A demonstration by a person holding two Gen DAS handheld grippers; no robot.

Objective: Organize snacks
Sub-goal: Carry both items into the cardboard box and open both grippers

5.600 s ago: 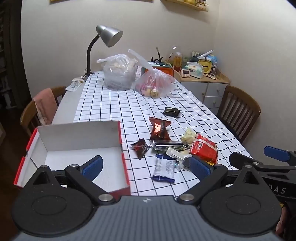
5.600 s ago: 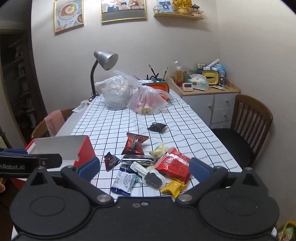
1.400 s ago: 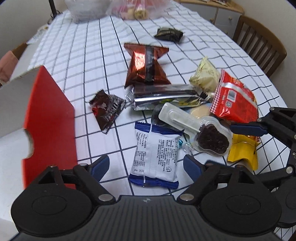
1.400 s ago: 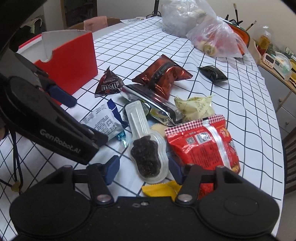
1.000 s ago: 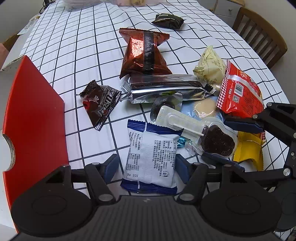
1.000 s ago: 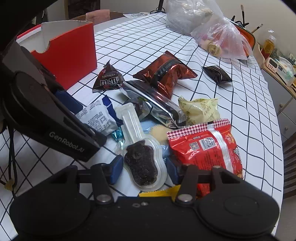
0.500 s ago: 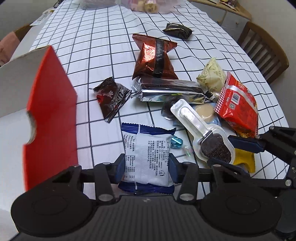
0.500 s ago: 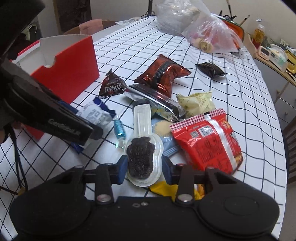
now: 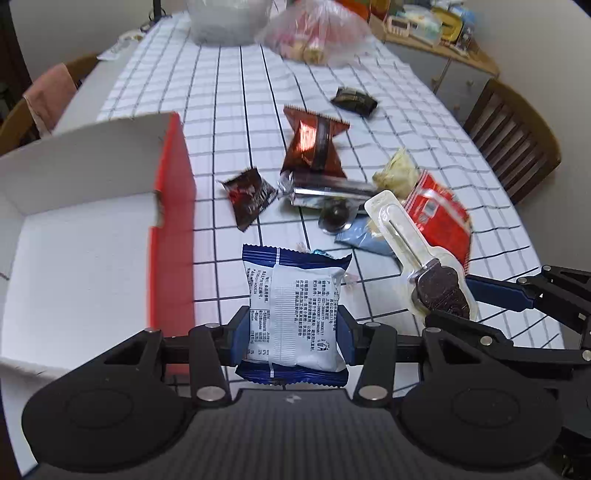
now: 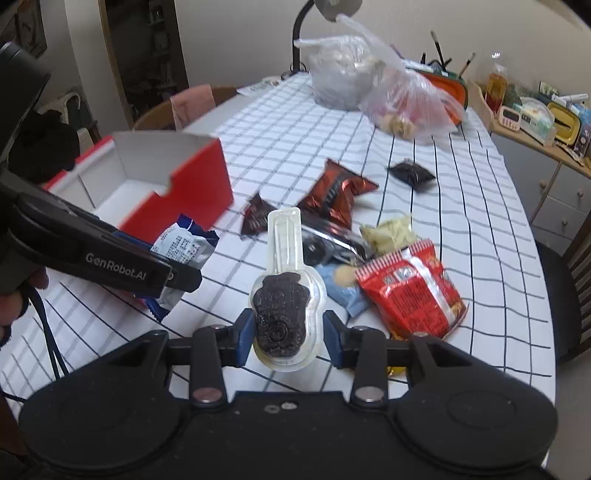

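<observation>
left wrist view: the left gripper (image 9: 293,334) is clamped on a blue and white pack (image 9: 293,310). its blue pads press both sides of the pack, and the pack is up off the table (image 9: 236,85). the open red box (image 9: 92,229) sits to the left, white inside, with nothing in the part that shows. more snacks lie on the checked cloth ahead: a small dark red bag (image 9: 249,197), a shiny brown bag (image 9: 314,142), a silver pack (image 9: 325,190), a pale yellow bag (image 9: 397,173), a red bag (image 9: 439,218) and a little black bag (image 9: 354,100) farther back. on the right, the right gripper (image 9: 465,302) grips a clear lolly pack (image 9: 417,254) with a dark sweet in it. two plastic sacks (image 9: 314,33) sit at the far end. a chair (image 9: 517,136) stands at the right.

right wrist view: the right gripper (image 10: 288,332) pinches the clear lolly pack (image 10: 286,291) by its wide end, with the thin end sticking up and away. it is off the table (image 10: 295,147). the left gripper (image 10: 162,273) comes in from the left with the blue and white pack (image 10: 183,245), near the corner of the red box (image 10: 162,184). the red bag (image 10: 410,291) lies just to the right, with the pale yellow bag (image 10: 388,234) behind it. a lamp (image 10: 314,22) stands at the back by the sacks (image 10: 373,77).
</observation>
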